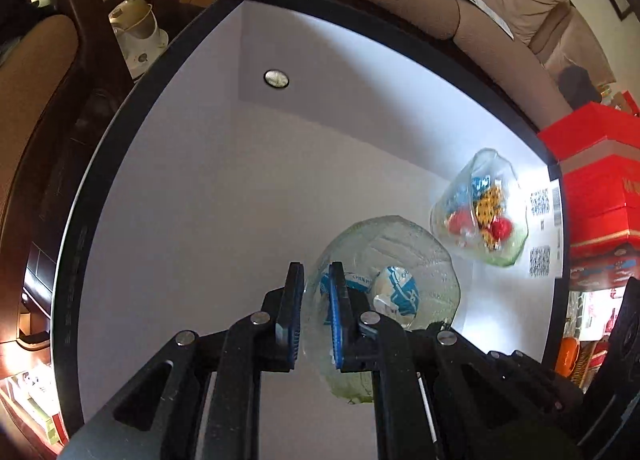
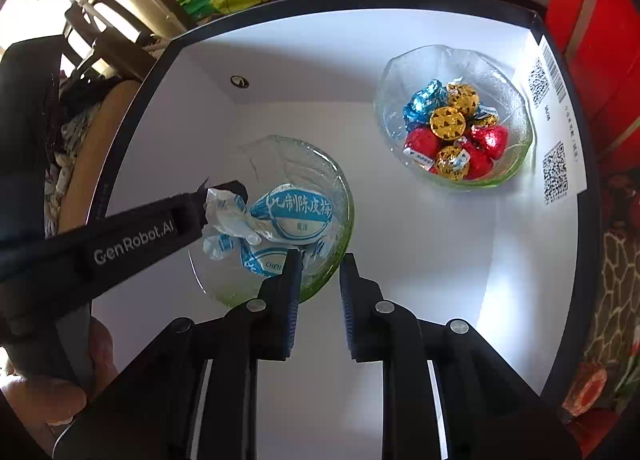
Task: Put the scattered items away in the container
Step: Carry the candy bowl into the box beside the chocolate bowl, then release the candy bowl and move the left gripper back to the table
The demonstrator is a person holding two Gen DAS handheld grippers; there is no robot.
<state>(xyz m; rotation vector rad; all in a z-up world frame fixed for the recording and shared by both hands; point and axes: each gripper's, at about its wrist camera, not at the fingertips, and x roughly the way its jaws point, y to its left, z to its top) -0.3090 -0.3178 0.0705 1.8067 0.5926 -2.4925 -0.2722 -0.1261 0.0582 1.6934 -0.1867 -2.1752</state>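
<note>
Strong light falls on the white worktop [image 1: 200, 219] from the right, burning its right side out to glare in both views, while its far left corner lies in grey shade. Warm sunlight flares at the left edge of the left wrist view. There the bowl of foil sweets [image 1: 480, 207] is smeared by motion blur, yet in the right wrist view it [image 2: 454, 115] is sharp, its foil glinting. Fisheye distortion bows the worktop's dark rim [image 2: 576, 139] and darkens the corners. The nearest black parts of the tongs are soft.
</note>
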